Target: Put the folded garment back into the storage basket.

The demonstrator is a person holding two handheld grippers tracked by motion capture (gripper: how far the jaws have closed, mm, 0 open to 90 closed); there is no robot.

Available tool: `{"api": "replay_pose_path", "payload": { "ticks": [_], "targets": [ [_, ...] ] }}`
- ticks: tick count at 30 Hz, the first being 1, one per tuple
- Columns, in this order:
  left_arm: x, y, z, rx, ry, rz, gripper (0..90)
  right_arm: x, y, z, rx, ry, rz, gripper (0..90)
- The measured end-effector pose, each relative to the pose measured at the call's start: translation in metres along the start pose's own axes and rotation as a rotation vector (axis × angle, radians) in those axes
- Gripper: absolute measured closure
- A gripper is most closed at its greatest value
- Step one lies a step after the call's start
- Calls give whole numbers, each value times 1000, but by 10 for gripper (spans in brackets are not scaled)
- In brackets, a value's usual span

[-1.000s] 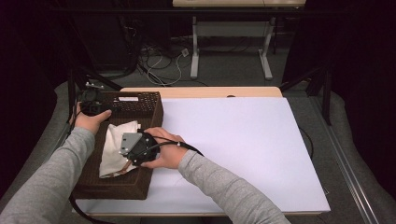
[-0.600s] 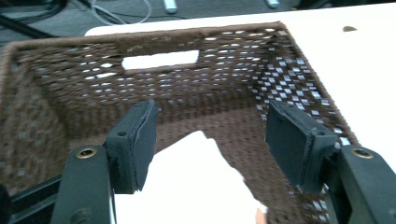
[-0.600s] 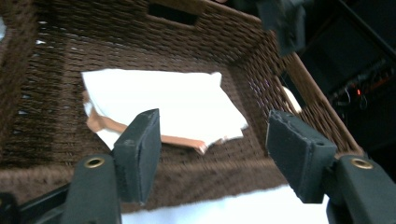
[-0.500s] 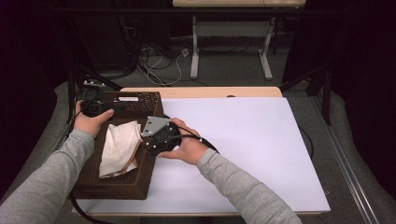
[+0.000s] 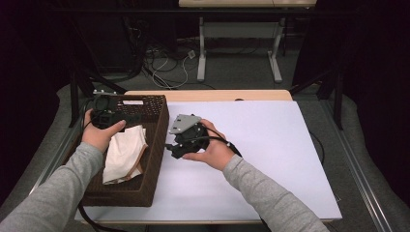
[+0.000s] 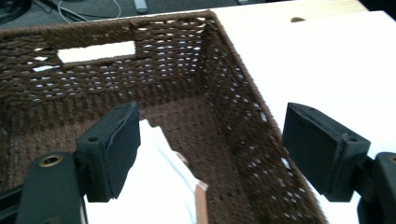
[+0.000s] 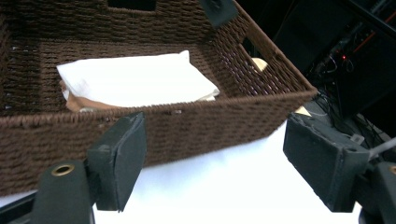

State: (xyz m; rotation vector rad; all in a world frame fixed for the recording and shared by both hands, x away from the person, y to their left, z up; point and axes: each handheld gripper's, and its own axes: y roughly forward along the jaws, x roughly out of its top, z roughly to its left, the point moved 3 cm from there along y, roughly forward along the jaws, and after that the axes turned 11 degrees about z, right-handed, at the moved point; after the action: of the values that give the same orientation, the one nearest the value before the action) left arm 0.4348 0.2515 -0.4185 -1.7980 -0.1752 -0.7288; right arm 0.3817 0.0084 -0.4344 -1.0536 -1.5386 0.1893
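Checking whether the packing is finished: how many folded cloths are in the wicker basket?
1. A white folded cloth lies on the floor of the brown wicker basket, towards its near-left part in the high view. Anything beneath it would be hidden.

Basket (image 5: 154,145): dark brown woven cord, rough and matt, with an open weave. Folded cloth (image 5: 123,154) inside: off-white fabric, soft, matt, with a tan edge. Worktop (image 5: 270,159): smooth white matt sheet over pale wood at the far edge. Right gripper's (image 7: 219,163) fingers (image 7: 119,158): black, matt, padded faces, brass-coloured metal rivet.
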Motion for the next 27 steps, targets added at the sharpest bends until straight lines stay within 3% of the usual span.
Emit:
{"api": "replay_pose_path", "payload": {
  "ticks": [12,17,21,26,27],
  "targets": [
    [-7,-13,-37,-47,64,-37,154,-28,-29,-25,-32,115,54,155],
    [-10,-12,-48,-76,80,-31,145,-42,-40,-36,-8,163,73,149],
    [-13,-7,-61,-103,90,-23,118,-52,-49,-42,-15,201,77,144],
    [-16,-2,-81,-139,101,-39,89,-74,-68,-55,-26,279,75,84],
    [-16,0,-91,-154,104,-44,80,-77,-71,-58,-30,285,74,66]
  ]
}}
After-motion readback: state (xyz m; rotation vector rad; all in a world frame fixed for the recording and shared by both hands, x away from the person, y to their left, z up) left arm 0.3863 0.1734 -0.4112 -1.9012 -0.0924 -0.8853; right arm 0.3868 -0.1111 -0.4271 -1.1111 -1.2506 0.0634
